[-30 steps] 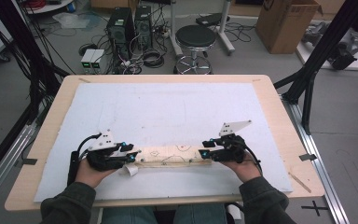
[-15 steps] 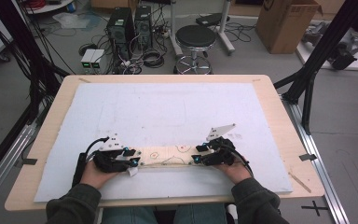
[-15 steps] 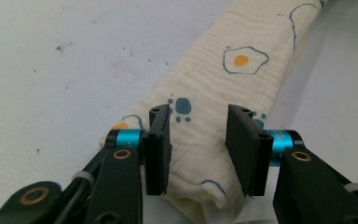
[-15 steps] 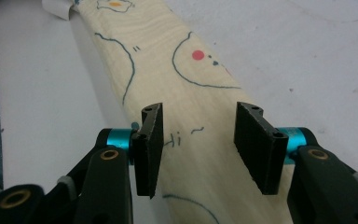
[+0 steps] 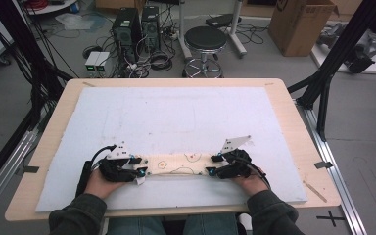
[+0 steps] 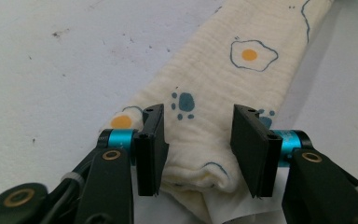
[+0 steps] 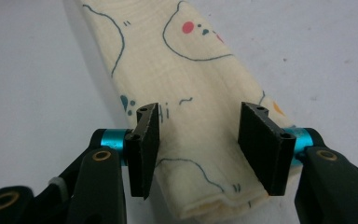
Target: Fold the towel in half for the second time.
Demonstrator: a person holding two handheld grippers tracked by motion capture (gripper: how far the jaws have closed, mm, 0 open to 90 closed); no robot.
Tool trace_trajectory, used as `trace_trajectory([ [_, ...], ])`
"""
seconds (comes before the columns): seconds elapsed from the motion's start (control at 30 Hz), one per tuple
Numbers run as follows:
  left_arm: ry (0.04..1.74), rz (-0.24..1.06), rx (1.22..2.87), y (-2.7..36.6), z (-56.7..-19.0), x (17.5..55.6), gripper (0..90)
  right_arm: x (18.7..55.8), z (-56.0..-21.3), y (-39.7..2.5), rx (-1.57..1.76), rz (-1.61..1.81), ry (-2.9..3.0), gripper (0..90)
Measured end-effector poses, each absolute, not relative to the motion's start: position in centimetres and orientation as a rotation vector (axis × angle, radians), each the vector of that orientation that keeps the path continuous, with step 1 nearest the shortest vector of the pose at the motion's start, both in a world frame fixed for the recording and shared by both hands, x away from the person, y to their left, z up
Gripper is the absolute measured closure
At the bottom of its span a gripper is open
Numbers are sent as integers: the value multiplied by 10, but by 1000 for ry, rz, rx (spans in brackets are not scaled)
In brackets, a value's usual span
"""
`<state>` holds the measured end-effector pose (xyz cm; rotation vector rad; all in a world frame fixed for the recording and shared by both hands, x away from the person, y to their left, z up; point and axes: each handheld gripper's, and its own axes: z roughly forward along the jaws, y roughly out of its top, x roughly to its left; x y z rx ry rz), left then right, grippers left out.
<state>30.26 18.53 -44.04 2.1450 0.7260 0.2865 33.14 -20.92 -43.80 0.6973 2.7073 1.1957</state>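
My sleeves (image 5: 78,215) are a dark olive green, bunched at the wrists, over blue jeans. Each gripper I carry is black: the left gripper (image 6: 198,144) and the right gripper (image 7: 205,151) both have flat ribbed pads (image 6: 254,149), turquoise collars, brass rivets in the links. A black cable (image 5: 85,171) trails off, and a grey three-cornered plate (image 5: 235,143) sits on top.

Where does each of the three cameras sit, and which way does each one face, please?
High view: fixed above the person's side, looking forward and down on the table; forearms, hands, the left hand-held gripper and the right hand-held gripper show.
Left gripper view: rides the left hand-held gripper, looking along its open jaws, which straddle one end of the folded cloth.
Right gripper view: rides the right hand-held gripper, open jaws straddling the cloth's other end.
Shared: all three show the printed cream cloth on the white mat.
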Motion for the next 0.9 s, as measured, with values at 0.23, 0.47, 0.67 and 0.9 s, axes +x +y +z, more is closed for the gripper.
trace_trajectory([
  [0.23, 709, 298, 2153, 186, -442, 302, 563, 327, -440, -215, 656, 1183, 2702, 476],
  [0.47, 696, 297, 2122, 188, -438, 300, 555, 328, -438, -217, 651, 1220, 2681, 443],
  [0.67, 661, 279, 2086, 195, -432, 296, 546, 329, -429, -229, 673, 1296, 2643, 431],
  [0.9, 676, 275, 2138, 195, -439, 298, 543, 329, -437, -230, 651, 1209, 2682, 430],
])
